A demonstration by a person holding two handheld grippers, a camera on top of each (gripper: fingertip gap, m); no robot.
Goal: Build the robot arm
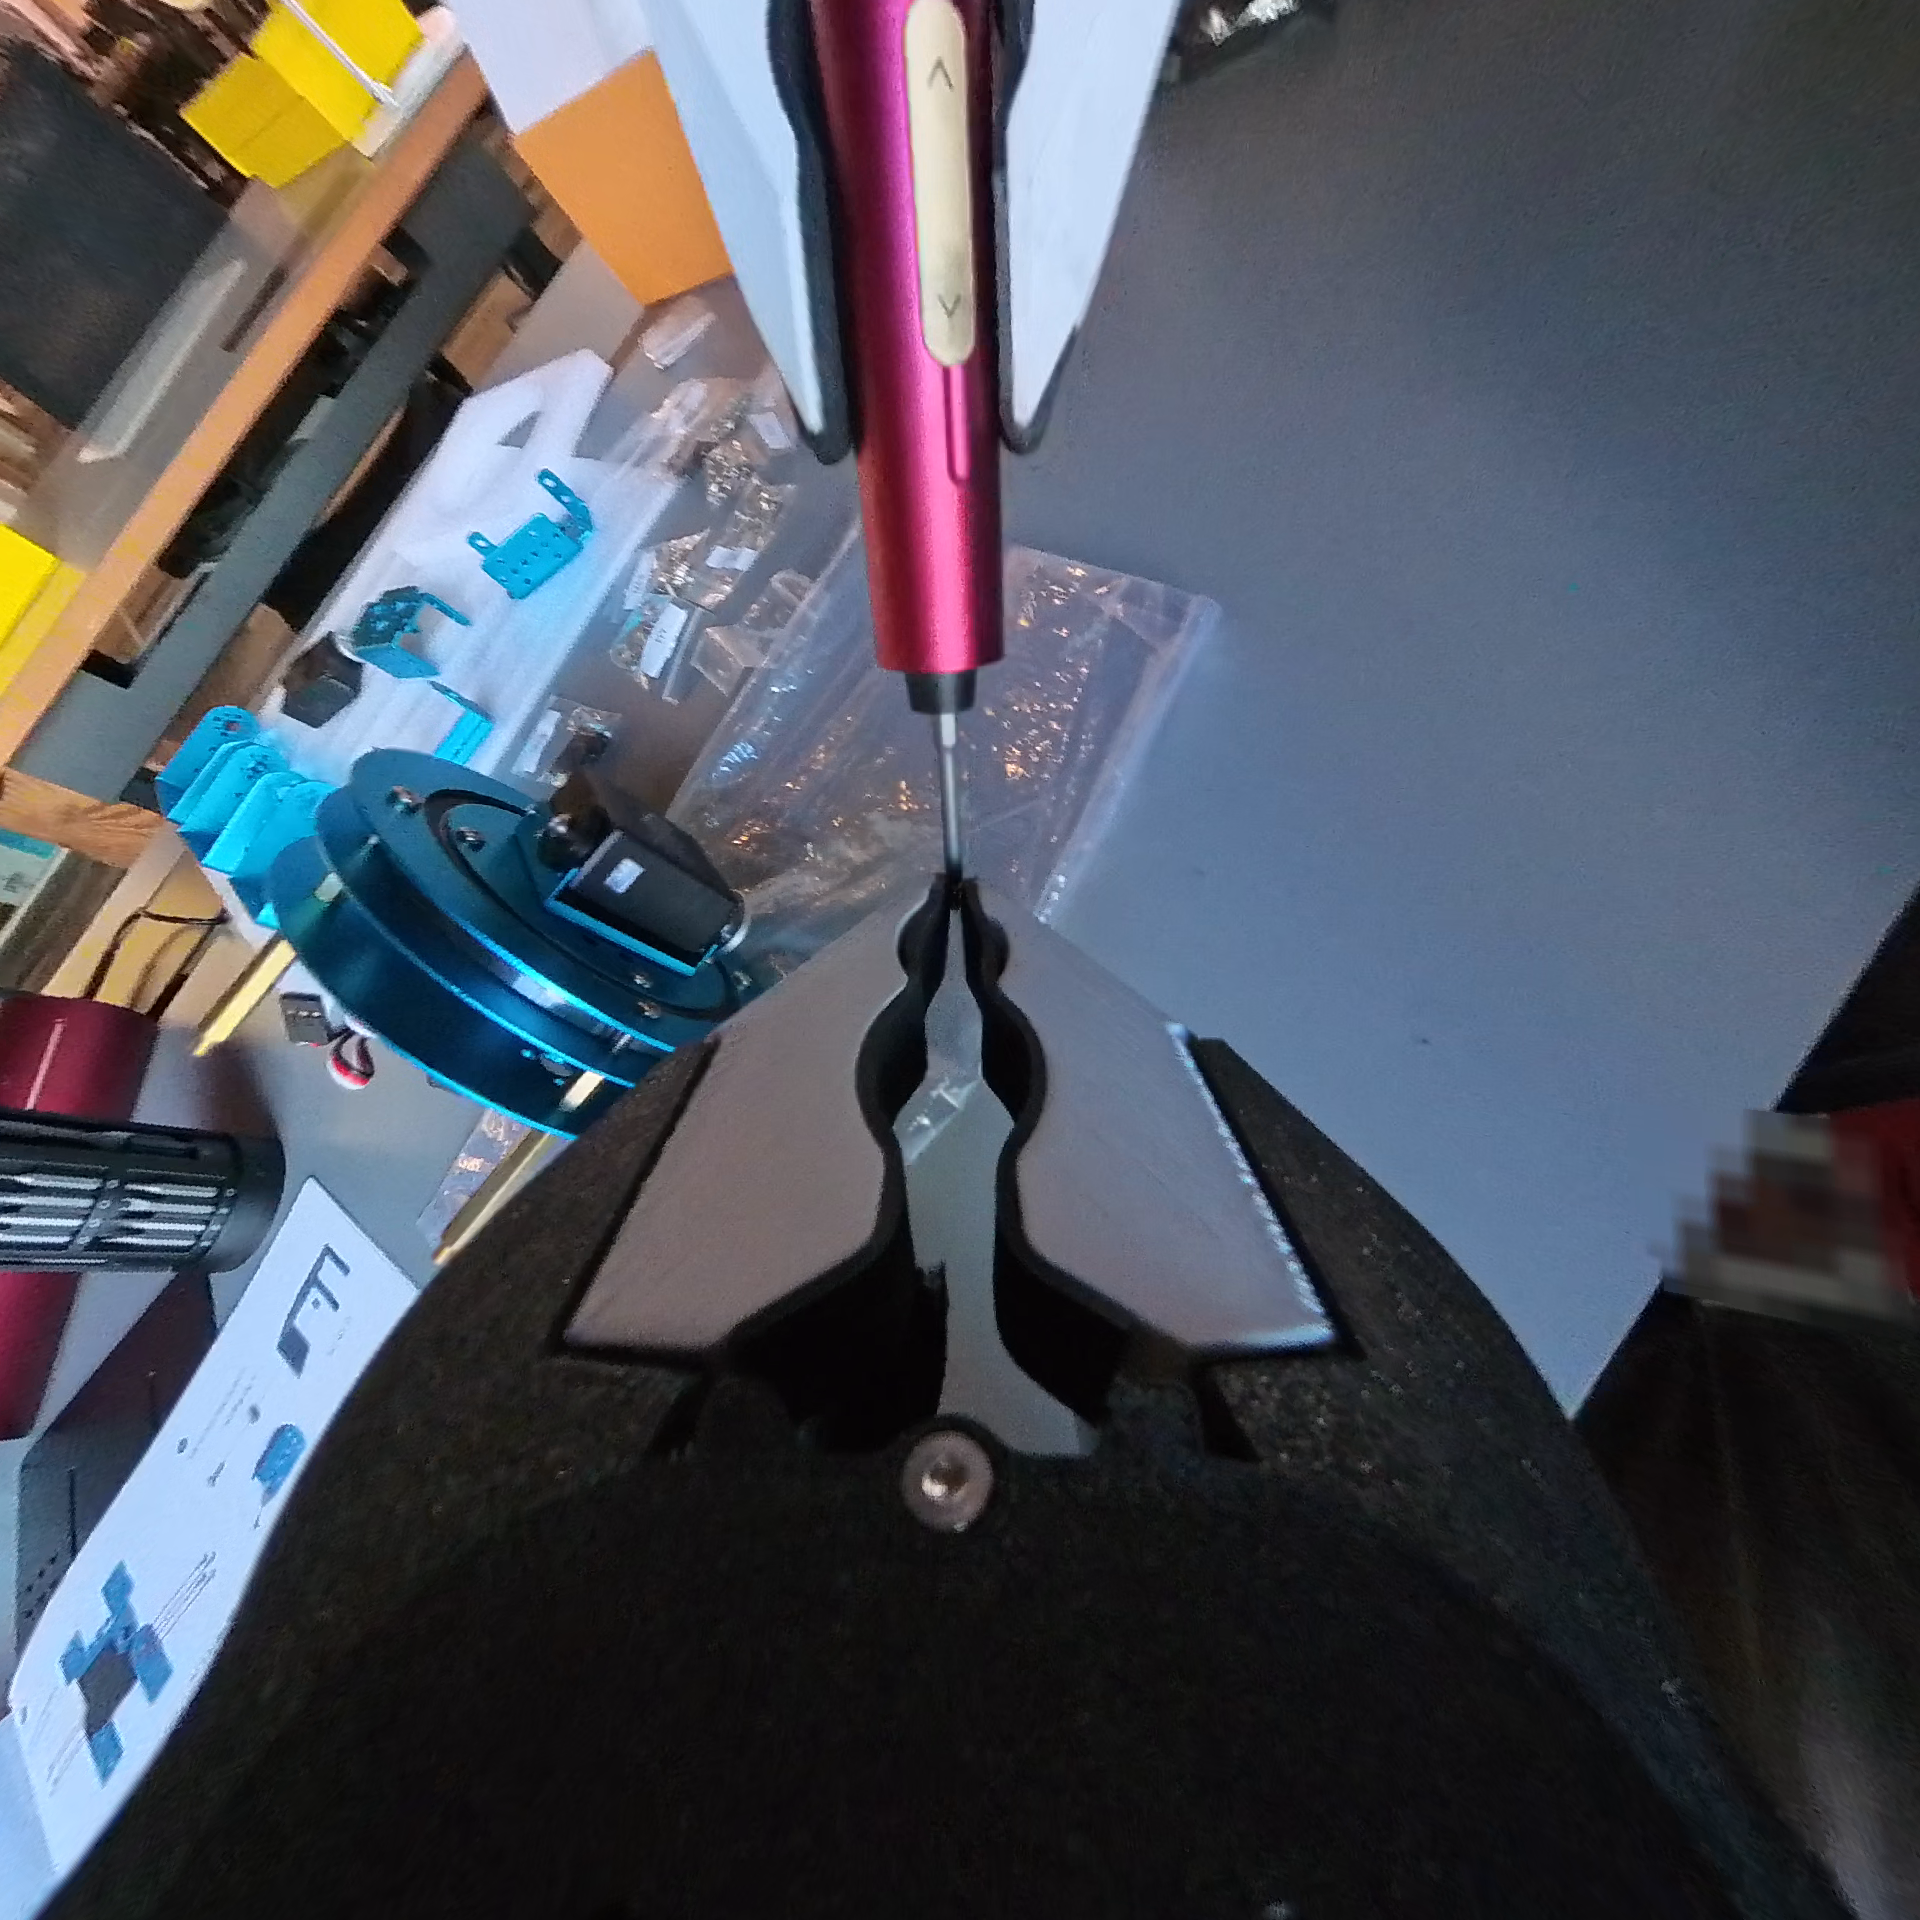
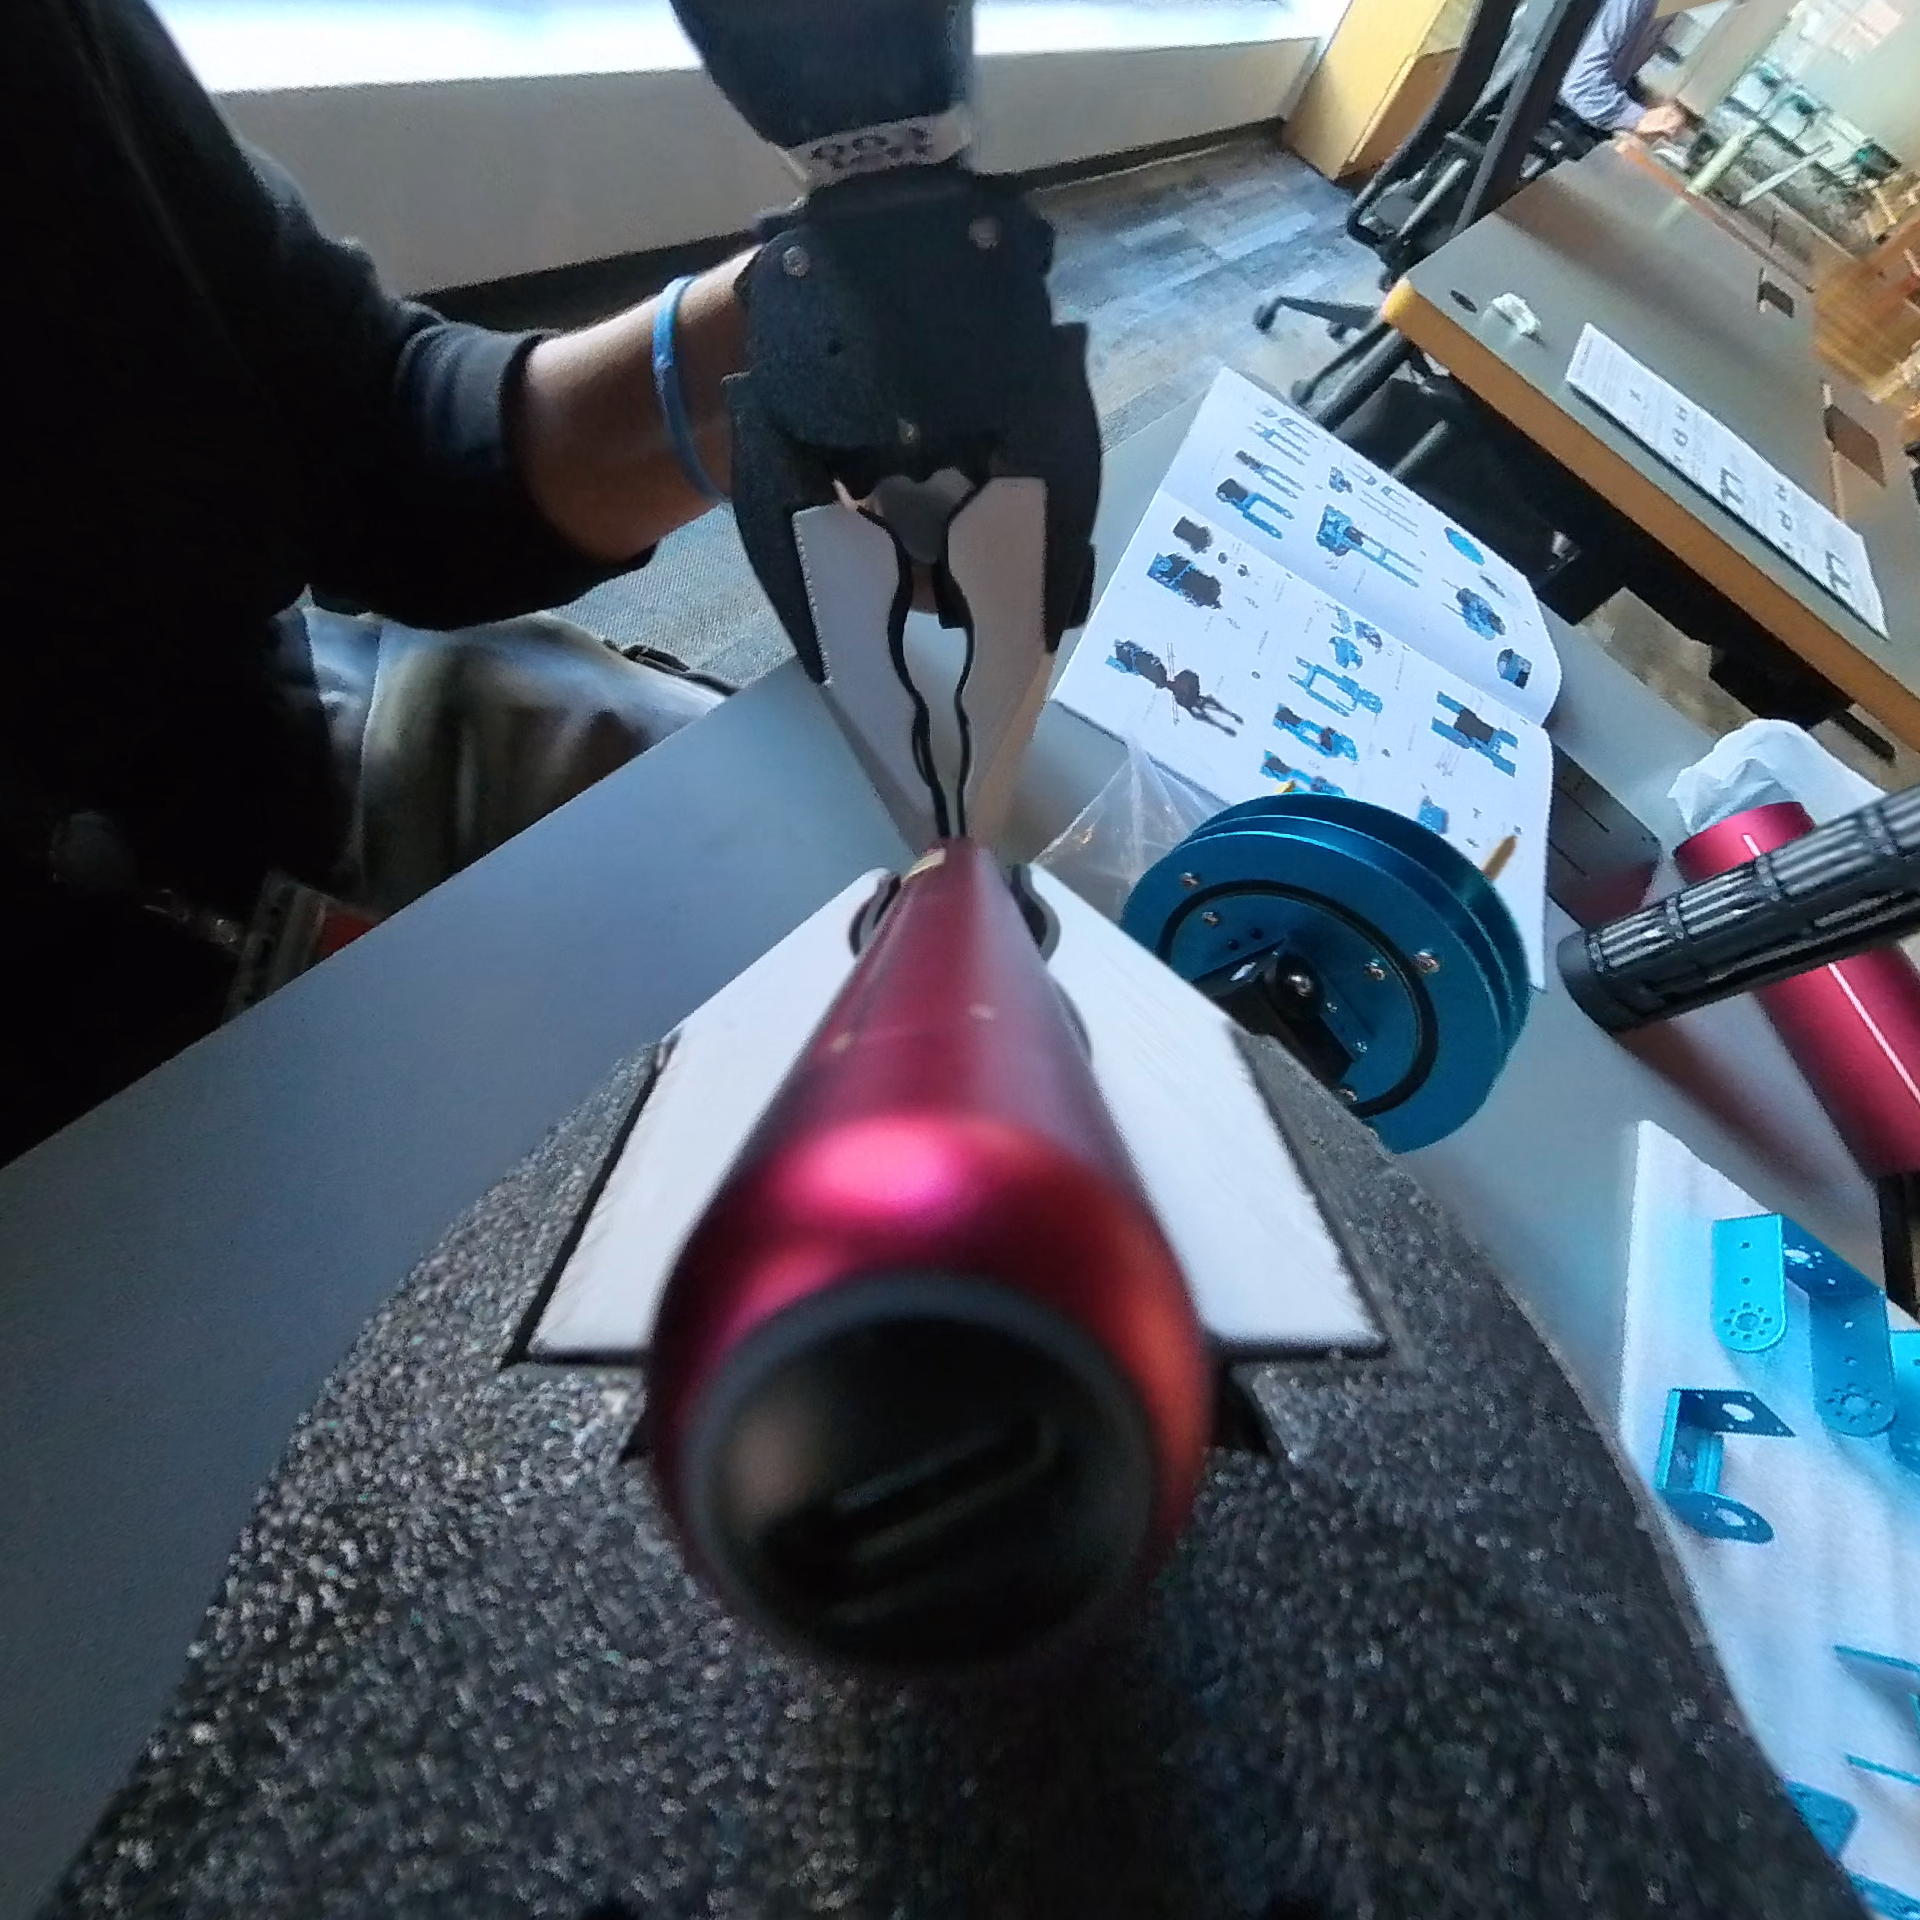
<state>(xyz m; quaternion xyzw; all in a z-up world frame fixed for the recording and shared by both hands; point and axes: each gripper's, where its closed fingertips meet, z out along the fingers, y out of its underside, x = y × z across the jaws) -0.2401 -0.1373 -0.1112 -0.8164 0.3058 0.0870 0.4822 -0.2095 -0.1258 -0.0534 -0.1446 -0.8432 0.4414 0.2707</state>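
Right gripper (image 2: 951, 883) clenches the magenta electric screwdriver (image 2: 925, 1195), bit tip meeting the pinched-shut left gripper (image 1: 951, 888), likely nipping a tiny screw (too small to tell), just beside the blue round servo base (image 1: 499, 935); best kept coaxial and steady.

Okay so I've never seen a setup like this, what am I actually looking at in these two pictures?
A person holds two hand-held grippers, each with a camera looking along its fingers. One picture is from the left gripper, the other from the right gripper.

The right one is shut on a red electric screwdriver, whose thin bit meets the left gripper's closed tips, which seem to pinch something tiny.

On the grey table lie a round blue metal base with a black motor, loose blue brackets, bags of small hardware, an open instruction booklet and a black bit holder.
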